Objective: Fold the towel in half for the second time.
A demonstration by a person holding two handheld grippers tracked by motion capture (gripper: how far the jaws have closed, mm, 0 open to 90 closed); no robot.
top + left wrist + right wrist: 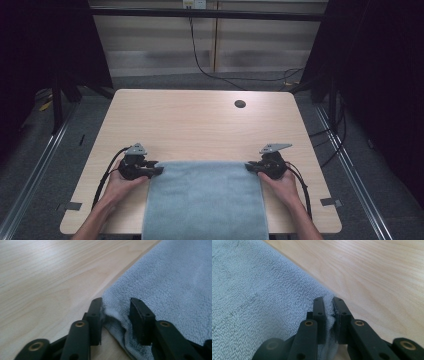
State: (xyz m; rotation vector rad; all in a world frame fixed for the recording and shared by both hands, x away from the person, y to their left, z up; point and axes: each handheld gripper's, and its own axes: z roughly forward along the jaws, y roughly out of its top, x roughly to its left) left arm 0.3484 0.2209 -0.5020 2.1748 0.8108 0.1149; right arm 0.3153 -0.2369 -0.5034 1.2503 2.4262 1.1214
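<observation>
The grey-blue towel (205,197) lies flat on the desk (200,125) with its near end hanging over my edge, and I've set one hand-held gripper at each far corner so I can lift that edge evenly. My right hand-held gripper (329,302) is pinched tight on its corner — the terry hem is squeezed between the two pads — because that side needs to be anchored before anything moves. My left hand-held gripper (116,305) straddles the other corner with a bunched fold of cloth between jaws that stand partly apart — one pad touching, the other not yet pressing.
</observation>
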